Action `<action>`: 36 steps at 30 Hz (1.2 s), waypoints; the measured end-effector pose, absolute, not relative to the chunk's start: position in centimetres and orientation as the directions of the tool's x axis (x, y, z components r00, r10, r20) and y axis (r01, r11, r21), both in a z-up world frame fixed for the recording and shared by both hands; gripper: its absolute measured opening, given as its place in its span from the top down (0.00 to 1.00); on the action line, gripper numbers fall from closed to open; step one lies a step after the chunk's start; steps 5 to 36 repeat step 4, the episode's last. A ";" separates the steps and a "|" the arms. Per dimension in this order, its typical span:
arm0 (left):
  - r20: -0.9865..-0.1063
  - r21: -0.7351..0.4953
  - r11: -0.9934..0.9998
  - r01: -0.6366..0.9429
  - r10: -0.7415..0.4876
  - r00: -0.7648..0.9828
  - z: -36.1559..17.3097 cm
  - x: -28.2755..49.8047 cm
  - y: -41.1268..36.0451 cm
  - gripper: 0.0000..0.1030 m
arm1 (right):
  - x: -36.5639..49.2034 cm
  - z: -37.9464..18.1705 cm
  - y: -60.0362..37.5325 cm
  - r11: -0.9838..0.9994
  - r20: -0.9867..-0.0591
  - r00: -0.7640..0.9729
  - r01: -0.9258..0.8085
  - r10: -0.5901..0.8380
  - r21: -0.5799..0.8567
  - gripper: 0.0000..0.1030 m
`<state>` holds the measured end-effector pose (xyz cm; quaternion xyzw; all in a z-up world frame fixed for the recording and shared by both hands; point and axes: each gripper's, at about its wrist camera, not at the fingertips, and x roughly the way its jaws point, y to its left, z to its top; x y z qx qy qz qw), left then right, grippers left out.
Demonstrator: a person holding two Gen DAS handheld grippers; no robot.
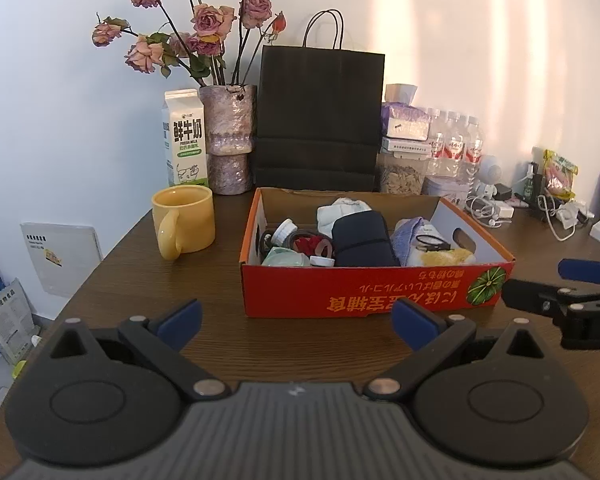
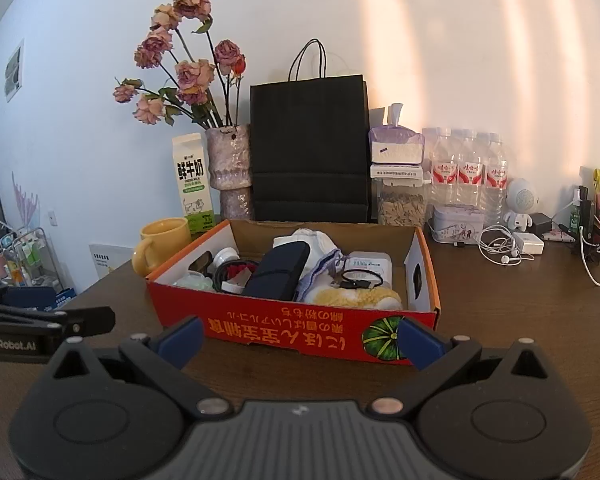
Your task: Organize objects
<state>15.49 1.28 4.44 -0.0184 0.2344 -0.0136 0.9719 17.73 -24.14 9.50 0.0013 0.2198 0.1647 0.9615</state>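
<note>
Bare wooden table (image 1: 148, 280) lies open in front of the red cardboard box (image 1: 340, 292) and to its left, up to the yellow mug (image 1: 184, 220). Behind the box, a black paper bag (image 1: 320, 120), vase of roses (image 1: 228, 140) and water bottles (image 1: 456, 144) crowd the wall; tangled white cables (image 2: 504, 248) clutter the right side

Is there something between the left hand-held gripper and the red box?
Nothing visible. Only bare table lies between the open left hand-held gripper and the red box; the yellow mug stands off to the left.
</note>
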 end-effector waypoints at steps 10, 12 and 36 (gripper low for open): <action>-0.455 -0.049 0.998 0.037 -0.055 0.889 4.5 15.4 1.2 0.00 | 17.7 9.4 -24.1 0.946 -0.422 0.849 -0.316 0.317 0.075 0.00; -0.455 -0.049 0.998 0.037 -0.055 0.889 4.5 15.4 1.2 0.00 | 17.7 9.4 -24.1 0.946 -0.422 0.849 -0.316 0.317 0.075 0.00; -0.455 -0.049 0.998 0.037 -0.055 0.889 4.5 15.4 1.2 0.00 | 17.7 9.4 -24.1 0.946 -0.422 0.849 -0.316 0.317 0.075 0.00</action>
